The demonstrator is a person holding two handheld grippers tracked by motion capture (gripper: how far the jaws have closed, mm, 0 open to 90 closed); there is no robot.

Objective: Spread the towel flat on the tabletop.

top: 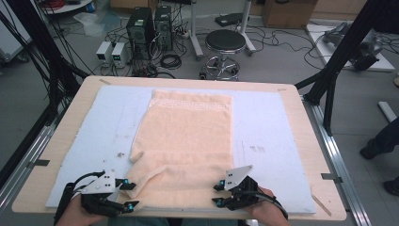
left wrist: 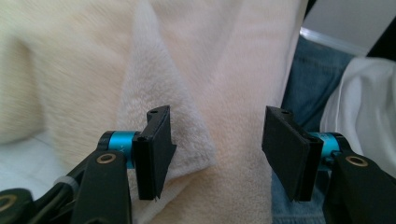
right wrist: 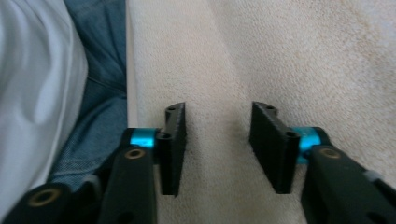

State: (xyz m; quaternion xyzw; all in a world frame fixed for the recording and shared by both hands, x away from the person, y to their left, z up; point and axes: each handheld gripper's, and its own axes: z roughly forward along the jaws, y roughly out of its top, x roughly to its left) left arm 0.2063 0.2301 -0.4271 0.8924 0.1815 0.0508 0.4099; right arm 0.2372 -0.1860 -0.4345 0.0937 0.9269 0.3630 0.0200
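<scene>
1. On the table (top: 291,99) lies a pale blue mat (top: 273,127), and on the mat's middle lies a peach towel (top: 188,141), its patterned band at the far end.
2. At the towel's near left corner sits the left gripper (top: 130,194); in its own view the jaws stand well apart, with a folded flap of towel (left wrist: 187,93) just beyond the left jaw and plain pile between the two. Neither pad presses the cloth, so it has hold of nothing.
3. At the towel's near right corner sits the right gripper (top: 217,194); in its own view the jaws stand moderately apart over the towel (right wrist: 280,56), close above its nap, with no cloth pinched between them.
4. Near the towel's front hem, both gripper views show blue denim and white cloth beyond the table edge.
5. Beyond the table's far side stand a black stool (top: 225,42) and computer towers (top: 141,28) on the floor.
</scene>
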